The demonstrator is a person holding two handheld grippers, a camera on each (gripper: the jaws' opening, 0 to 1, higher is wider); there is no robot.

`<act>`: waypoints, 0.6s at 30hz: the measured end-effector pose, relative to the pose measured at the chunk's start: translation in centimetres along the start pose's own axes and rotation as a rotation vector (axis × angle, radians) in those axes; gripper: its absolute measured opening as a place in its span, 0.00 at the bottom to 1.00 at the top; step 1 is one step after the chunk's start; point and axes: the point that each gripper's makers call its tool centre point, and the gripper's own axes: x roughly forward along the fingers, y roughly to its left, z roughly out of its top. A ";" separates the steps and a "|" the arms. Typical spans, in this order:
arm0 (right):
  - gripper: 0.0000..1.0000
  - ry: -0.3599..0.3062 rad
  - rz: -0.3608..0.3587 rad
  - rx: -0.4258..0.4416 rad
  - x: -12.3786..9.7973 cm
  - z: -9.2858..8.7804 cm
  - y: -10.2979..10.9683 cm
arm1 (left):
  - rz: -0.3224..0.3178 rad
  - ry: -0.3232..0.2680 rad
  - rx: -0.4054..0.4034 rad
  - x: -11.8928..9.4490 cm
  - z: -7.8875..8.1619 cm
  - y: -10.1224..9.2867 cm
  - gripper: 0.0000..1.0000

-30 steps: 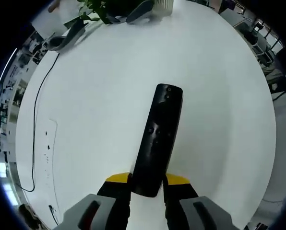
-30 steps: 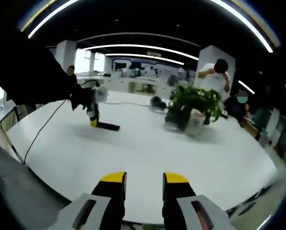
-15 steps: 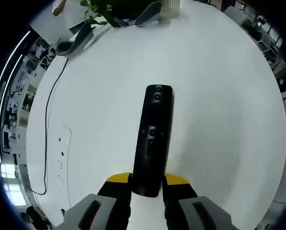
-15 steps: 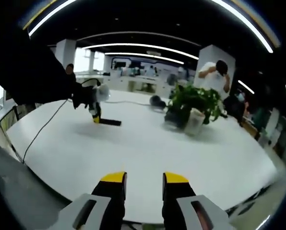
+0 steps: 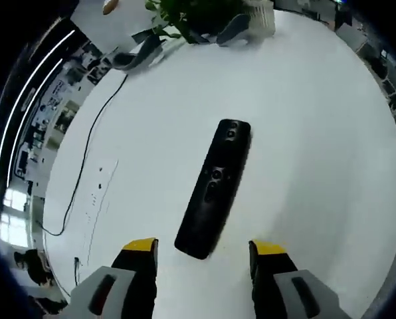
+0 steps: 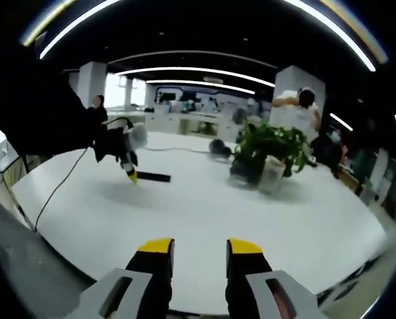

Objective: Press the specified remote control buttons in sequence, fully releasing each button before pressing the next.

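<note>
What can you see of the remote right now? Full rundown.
The remote is a slim black bar, apparently matte plastic, with round buttons near its far end and a cluster mid-body. It lies flat, buttons up, on the white table, angled slightly. Its near end sits between the open jaws of the left tool, touching neither.

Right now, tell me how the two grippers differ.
The left gripper has its jaws spread wide, standing apart on either side of the near end of the black remote without touching it; the right gripper has its jaws closer together with nothing between them. The left gripper points down at the white table; the right gripper looks level across it. Both have yellow-tipped black jaws.
</note>
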 end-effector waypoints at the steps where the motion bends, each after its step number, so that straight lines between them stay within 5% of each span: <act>1: 0.29 -0.007 0.002 0.001 0.0 0.1 0.0 | 0.009 -0.015 -0.012 -0.4 -0.3 -0.2 0.62; 11: 0.35 -0.053 0.026 0.002 -0.2 0.7 0.5 | 0.004 -0.208 -0.216 -4.9 -4.6 -4.4 0.82; 18: 0.40 -0.064 0.030 -0.004 -0.2 0.9 0.7 | 0.050 -0.367 -0.313 -10.7 -6.6 -7.2 0.92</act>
